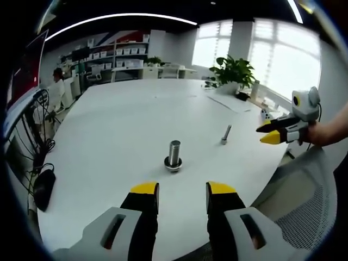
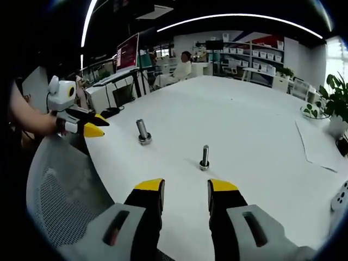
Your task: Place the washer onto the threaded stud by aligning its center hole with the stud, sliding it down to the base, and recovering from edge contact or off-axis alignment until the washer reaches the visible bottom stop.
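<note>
Hovering low over the white table (image 1: 109, 136) with the left gripper (image 1: 182, 190), jaws parted and holding nothing. Looking straight ahead along those jaws at a thick post (image 1: 174, 152), standing upright, near and dead centre. Spotting a flat ring (image 1: 173, 165) circling its foot, resting on the tabletop; possibly the washer sitting at a bottom stop, though too small to call. Catching the slim stud (image 1: 225, 134) further off and to the right, also upright, well apart from the post.

Switching to the right gripper view: right gripper (image 2: 185, 187) likewise spread wide and empty, pointing almost directly at the slim stud (image 2: 204, 156), with the thick post (image 2: 143, 131) off to the left. Judging the split plainly: left gripper nearer the post and ring, right gripper nearer the stud. Needing a vertical, on-axis descent for either, both long axes running straight up from the table.
</note>
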